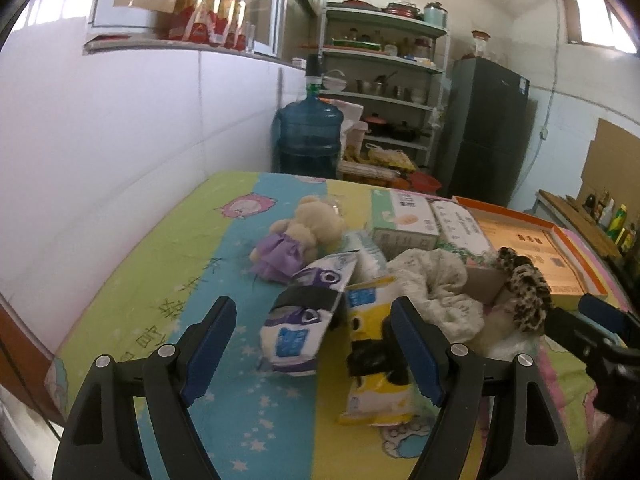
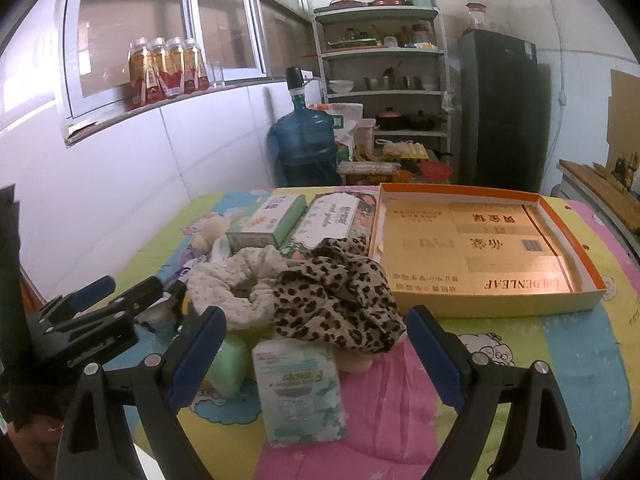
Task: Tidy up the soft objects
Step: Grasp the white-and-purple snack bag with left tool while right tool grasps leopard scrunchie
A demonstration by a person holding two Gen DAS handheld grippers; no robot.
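Hovering over a bright cartoon-print cloth (image 1: 168, 264), the left gripper (image 1: 316, 354) is holding its blue-padded jaws wide apart with nothing between them; a purple-and-white tissue pack (image 1: 304, 320) and a yellow tissue pack (image 1: 376, 356) are lying on the cloth just ahead of it, the yellow one beside the right-hand finger. Behind them a cream teddy bear in a purple skirt (image 1: 296, 240) is lying on its side. The right gripper (image 2: 316, 354) is likewise standing open and gripping nothing, poised above a green-and-white tissue pack (image 2: 300, 388) that is resting on the pink part of the cloth. Just beyond it, a leopard-print scrunchie (image 2: 336, 300) is leaning against a cream floral scrunchie (image 2: 240, 280), the two touching. Farther back, a green tissue box (image 2: 266, 218) and a floral tissue pack (image 2: 332, 220) are sitting side by side, and an open orange-rimmed box (image 2: 584, 248) is lying to their right, holding only gold printed cartons.
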